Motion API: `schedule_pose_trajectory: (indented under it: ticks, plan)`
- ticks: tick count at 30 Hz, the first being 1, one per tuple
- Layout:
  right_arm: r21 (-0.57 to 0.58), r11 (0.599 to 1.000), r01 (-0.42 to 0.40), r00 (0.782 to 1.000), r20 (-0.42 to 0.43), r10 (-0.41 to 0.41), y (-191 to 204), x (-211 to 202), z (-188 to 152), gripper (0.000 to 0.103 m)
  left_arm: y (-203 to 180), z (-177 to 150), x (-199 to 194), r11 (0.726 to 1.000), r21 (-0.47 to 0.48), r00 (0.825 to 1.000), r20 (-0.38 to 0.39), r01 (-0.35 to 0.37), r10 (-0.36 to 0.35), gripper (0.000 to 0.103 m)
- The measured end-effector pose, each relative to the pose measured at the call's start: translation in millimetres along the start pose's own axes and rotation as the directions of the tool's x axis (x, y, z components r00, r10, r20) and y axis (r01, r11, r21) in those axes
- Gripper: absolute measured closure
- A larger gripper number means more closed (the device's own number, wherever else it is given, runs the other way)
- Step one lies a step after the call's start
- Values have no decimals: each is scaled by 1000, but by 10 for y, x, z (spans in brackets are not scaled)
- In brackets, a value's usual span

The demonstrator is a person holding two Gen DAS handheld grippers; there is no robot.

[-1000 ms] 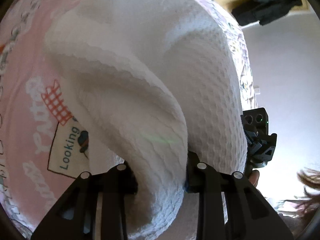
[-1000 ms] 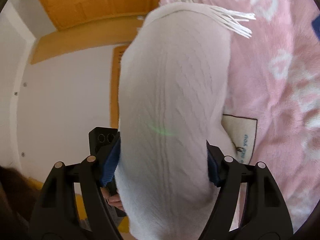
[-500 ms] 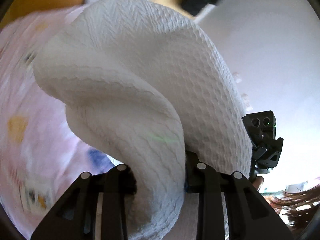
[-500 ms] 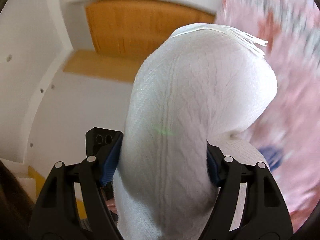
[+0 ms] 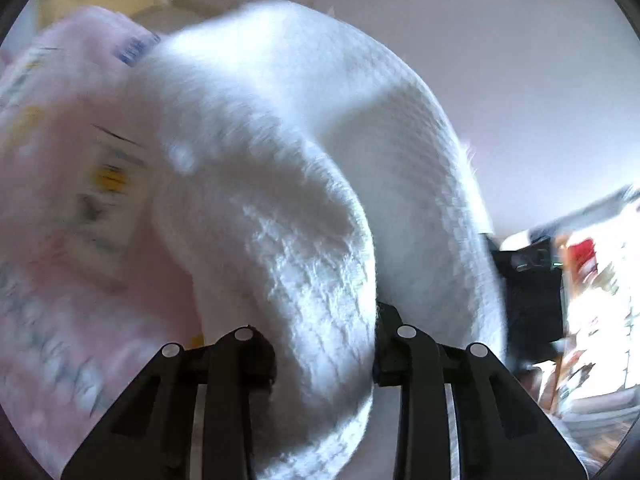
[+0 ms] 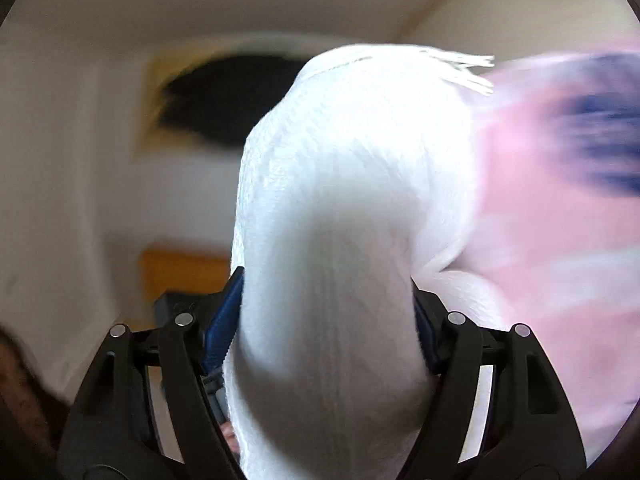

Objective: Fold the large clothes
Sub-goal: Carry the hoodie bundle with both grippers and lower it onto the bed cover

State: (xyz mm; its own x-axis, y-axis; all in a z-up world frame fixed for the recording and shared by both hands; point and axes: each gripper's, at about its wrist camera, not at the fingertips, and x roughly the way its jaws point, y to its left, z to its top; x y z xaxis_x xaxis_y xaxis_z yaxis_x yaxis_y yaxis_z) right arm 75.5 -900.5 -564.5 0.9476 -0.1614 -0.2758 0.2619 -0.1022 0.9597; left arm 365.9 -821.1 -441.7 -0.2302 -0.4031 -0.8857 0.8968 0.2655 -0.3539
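Observation:
A white knitted garment point(image 5: 304, 184) with a fringed edge point(image 6: 464, 68) hangs in thick folds between both grippers, off the bed. In the left wrist view a rolled fold runs through my left gripper point(image 5: 324, 344); its jaws are opening slightly, with the pads still touching the cloth on both sides. My right gripper point(image 6: 326, 308) is shut wide on another thick bunch of the garment point(image 6: 344, 208), its blue pads pressed into the knit. The right gripper's dark body point(image 5: 532, 280) shows past the cloth at the right of the left wrist view. Both views are motion-blurred.
A pink printed blanket point(image 5: 60, 248) covers the bed, also seen as the pink blanket point(image 6: 560, 248) at the right. Pale walls fill the background. Dark clothes point(image 6: 224, 100) lie on a yellow shelf. A cluttered bright area point(image 5: 596, 288) sits far right.
Both grippers have swung with the garment still in them: the pink blanket has slid toward the edges of both views and more wall shows. The pictures have become blurred.

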Motion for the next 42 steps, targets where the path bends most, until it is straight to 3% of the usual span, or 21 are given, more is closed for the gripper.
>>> schedule_pose_trajectory:
  ticks: [1, 3, 5, 11, 13, 14, 16, 17, 19, 20, 21, 23, 25, 27, 30, 31, 33, 36, 38, 40, 42]
  plan:
    - [75, 995, 68, 997, 19, -70, -366, -127, 79, 34, 25, 14, 361, 999, -23, 999, -30, -34, 33, 71]
    - [71, 997, 23, 1000, -14, -23, -558, -176, 103, 34, 35, 37, 862, 993, -106, 997, -63, -53, 47, 63]
    - [-39, 997, 66, 996, -52, -68, -267, -106, 132, 31, -67, 59, 822, 992, -64, 994, -14, -110, 109, 63]
    - [-83, 965, 249, 966, -56, -254, 8, -114, 215, 28, 308, 27, 399, 992, -123, 999, -40, -25, 21, 63]
    - [-194, 902, 387, 921, 39, -387, 236, -251, 133, 28, 361, 28, 241, 995, -101, 998, -51, -26, 21, 63]
    - [-280, 819, 501, 865, 137, -483, 442, -357, 80, 28, 344, 109, 148, 995, -97, 998, -54, -27, 22, 63]
    - [-398, 728, 559, 829, 243, -504, 689, -444, 55, 28, 385, 78, 5, 996, -87, 998, -62, -14, 9, 63]
    - [-459, 692, 557, 829, 269, -489, 838, -447, -5, 28, 383, 76, -68, 996, -86, 998, -55, -17, 12, 65]
    - [-601, 659, 452, 883, 196, -427, 1136, -276, -166, 37, 488, 43, -310, 993, -121, 1000, -9, -7, 6, 69]
    - [-623, 657, 425, 891, 162, -424, 1171, -215, -224, 76, 550, -41, -353, 991, -136, 1000, 15, 2, 0, 69]
    - [-647, 651, 397, 893, 108, -437, 1222, -81, -316, 99, 611, -59, -474, 988, -151, 999, 44, -12, 19, 71]
    - [-684, 633, 363, 882, 33, -470, 1147, 84, -459, 99, 703, 5, -539, 985, -173, 995, 87, -26, 42, 72]
    - [-689, 599, 409, 832, 11, -555, 873, 282, -607, 99, 633, 70, -592, 986, -168, 995, 99, -8, 25, 72]
    - [-670, 595, 445, 814, 25, -581, 571, 395, -673, 103, 450, -58, -476, 988, -154, 995, 101, -5, 20, 72]
    - [-587, 682, 437, 810, -73, -582, 281, 518, -539, 103, 227, -131, -308, 982, -184, 995, 92, -27, 45, 72]
    - [-600, 666, 444, 793, -83, -604, 328, 560, -524, 103, 142, -204, -201, 977, -207, 994, 87, -45, 64, 72]
    - [-693, 566, 446, 755, -49, -654, 656, 635, -567, 103, 52, -378, -18, 959, -268, 990, 70, -98, 120, 72]
    - [-751, 539, 381, 809, -11, -588, 1250, 472, -390, 103, -71, -665, 121, 927, -363, 992, 39, -98, 121, 72]
    - [-757, 499, 422, 815, 75, -575, 1473, 466, -94, 103, -160, -787, 307, 922, -368, 992, -9, -121, 126, 72]
    - [-748, 402, 529, 746, 184, -640, 1587, 651, 355, 101, -193, -848, 453, 912, -367, 983, -47, -182, 177, 70]
    - [-720, 380, 580, 688, 184, -702, 1533, 926, 766, 101, -170, -882, 546, 895, -376, 970, -79, -241, 229, 69]
